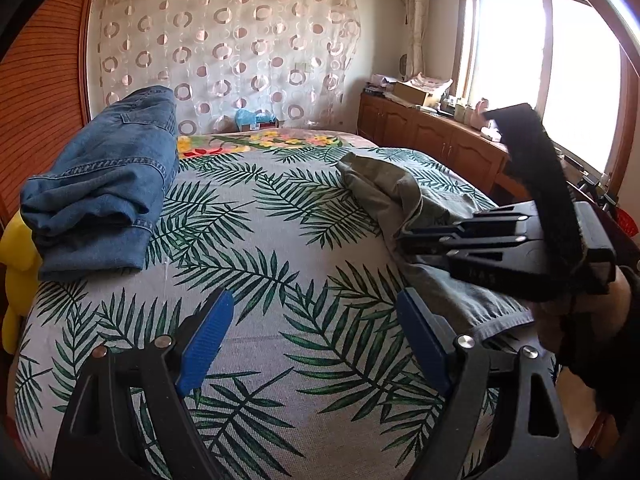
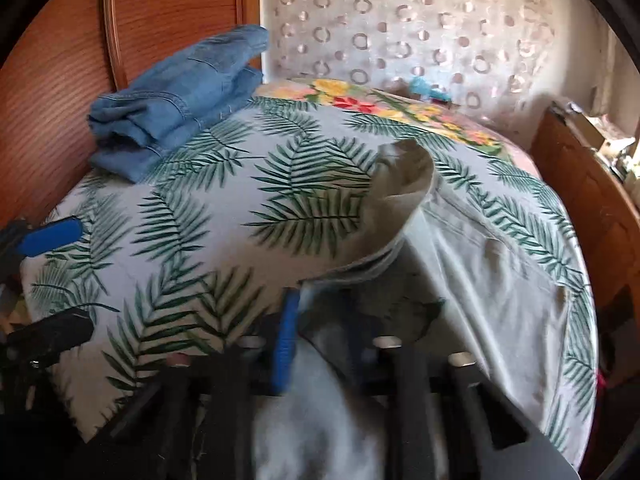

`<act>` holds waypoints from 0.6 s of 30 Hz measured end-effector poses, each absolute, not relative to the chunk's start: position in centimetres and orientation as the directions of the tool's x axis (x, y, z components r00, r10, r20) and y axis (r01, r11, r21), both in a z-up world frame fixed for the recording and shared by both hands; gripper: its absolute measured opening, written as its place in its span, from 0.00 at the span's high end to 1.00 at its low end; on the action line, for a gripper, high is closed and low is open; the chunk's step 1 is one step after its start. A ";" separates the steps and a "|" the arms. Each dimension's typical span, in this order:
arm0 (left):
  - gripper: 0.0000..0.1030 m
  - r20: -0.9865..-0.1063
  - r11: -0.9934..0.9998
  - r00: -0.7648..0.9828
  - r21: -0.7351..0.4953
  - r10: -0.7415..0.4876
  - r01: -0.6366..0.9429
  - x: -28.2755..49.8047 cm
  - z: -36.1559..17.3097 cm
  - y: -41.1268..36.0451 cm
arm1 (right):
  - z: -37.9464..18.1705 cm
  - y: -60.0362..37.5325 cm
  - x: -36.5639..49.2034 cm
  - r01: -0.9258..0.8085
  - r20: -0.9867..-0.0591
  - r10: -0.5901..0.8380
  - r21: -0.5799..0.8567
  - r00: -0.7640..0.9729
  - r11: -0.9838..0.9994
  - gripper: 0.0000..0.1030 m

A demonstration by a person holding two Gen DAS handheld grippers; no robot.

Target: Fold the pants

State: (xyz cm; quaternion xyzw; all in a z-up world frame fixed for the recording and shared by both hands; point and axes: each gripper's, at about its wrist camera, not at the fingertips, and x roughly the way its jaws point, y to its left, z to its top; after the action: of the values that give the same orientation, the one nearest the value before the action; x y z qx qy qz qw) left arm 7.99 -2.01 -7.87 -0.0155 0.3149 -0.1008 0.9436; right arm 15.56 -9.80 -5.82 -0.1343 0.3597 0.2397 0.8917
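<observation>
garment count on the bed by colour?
Blue denim jeans, folded: 1
Grey-green pants, unfolded, held by the right gripper: 1
Total: 2

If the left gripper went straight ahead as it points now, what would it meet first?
Probably the bare bedspread: the open left gripper points between the folded jeans and the grey pants, though depth is uncertain.
</observation>
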 end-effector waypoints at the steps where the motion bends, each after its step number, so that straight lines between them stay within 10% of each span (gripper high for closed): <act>1: 0.18 -0.593 0.979 0.780 -0.094 -0.201 0.180 8.0 -7.9 -2.0 | -5.6 -9.9 15.4 -0.524 -0.699 0.331 -0.072 0.634 0.849 0.94; 18: 0.18 -0.601 0.972 0.766 -0.098 -0.229 0.214 7.8 -8.3 -3.1 | -1.0 -17.0 15.4 -0.417 -0.612 0.257 -0.132 0.748 0.899 0.97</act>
State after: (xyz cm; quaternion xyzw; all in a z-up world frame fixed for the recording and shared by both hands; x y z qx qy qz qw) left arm 7.80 -3.10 -8.28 -0.0118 0.3212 -0.1179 0.9396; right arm 15.40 -17.03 -0.96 -0.1312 0.3051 0.1820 0.9255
